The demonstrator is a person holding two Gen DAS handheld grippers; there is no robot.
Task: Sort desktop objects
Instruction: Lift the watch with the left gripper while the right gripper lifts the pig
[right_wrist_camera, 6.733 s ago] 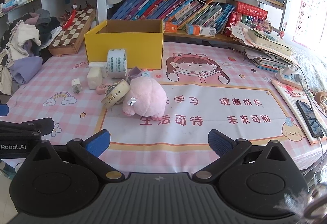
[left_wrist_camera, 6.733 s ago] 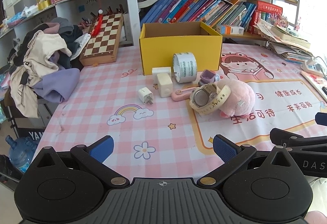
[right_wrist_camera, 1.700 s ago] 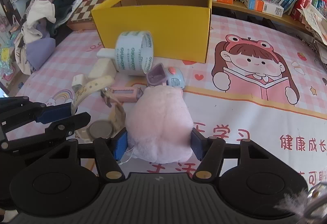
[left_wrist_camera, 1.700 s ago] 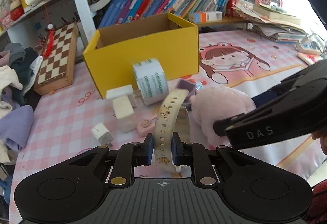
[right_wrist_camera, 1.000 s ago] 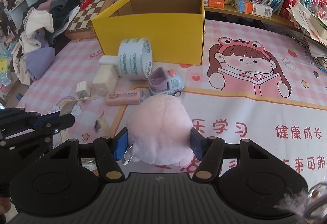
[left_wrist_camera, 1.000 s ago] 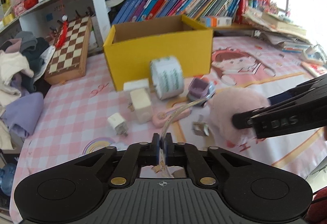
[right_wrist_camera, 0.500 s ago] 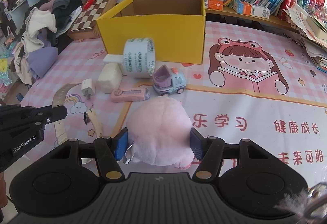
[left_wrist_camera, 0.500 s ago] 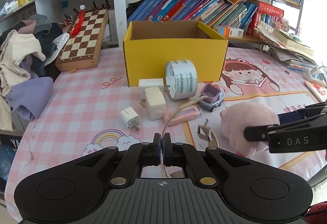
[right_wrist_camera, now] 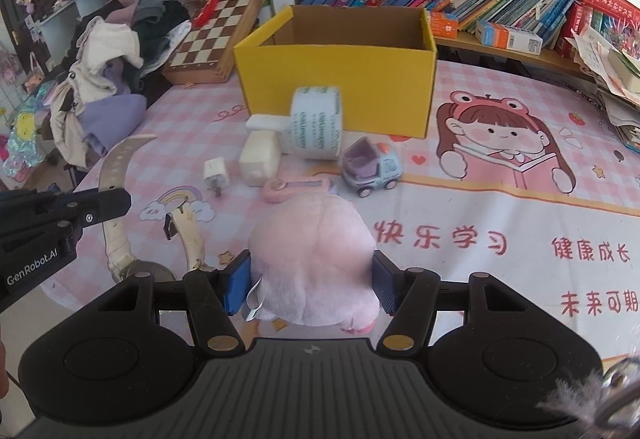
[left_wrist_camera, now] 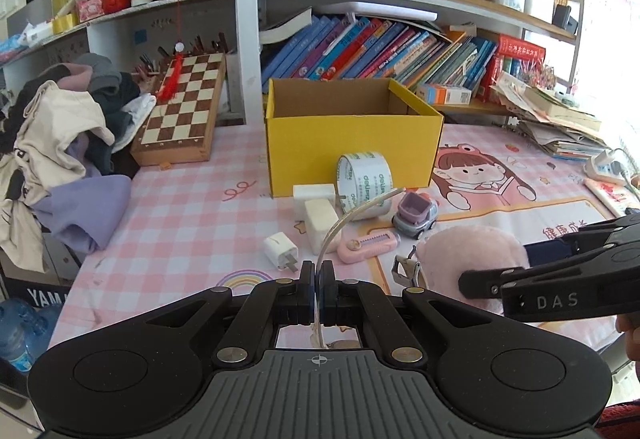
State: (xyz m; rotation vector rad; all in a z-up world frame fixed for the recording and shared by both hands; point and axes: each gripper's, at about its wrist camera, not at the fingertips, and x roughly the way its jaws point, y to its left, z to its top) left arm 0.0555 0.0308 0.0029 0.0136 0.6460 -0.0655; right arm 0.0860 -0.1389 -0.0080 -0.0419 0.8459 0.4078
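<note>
My left gripper (left_wrist_camera: 317, 279) is shut on the cream strap of a wristwatch (left_wrist_camera: 348, 217) and holds it above the table; the watch (right_wrist_camera: 120, 235) hangs from it in the right wrist view. My right gripper (right_wrist_camera: 310, 279) is shut on a pink plush toy (right_wrist_camera: 316, 251), also seen in the left wrist view (left_wrist_camera: 472, 255). An open yellow box (left_wrist_camera: 352, 135) stands behind. In front of it lie a tape roll (left_wrist_camera: 366, 179), a toy truck (left_wrist_camera: 416, 213), a pink utility knife (left_wrist_camera: 368, 245), white blocks (left_wrist_camera: 320, 219) and a charger plug (left_wrist_camera: 280, 251).
A chessboard (left_wrist_camera: 184, 111) leans at the back left beside a pile of clothes (left_wrist_camera: 60, 143). Bookshelves (left_wrist_camera: 380, 55) run behind the box. Stacked papers (left_wrist_camera: 560, 127) and a power strip (left_wrist_camera: 604, 167) sit at the right edge.
Both grippers have risen and pulled back slightly from the box, the left still carrying the watch and the right the plush toy.
</note>
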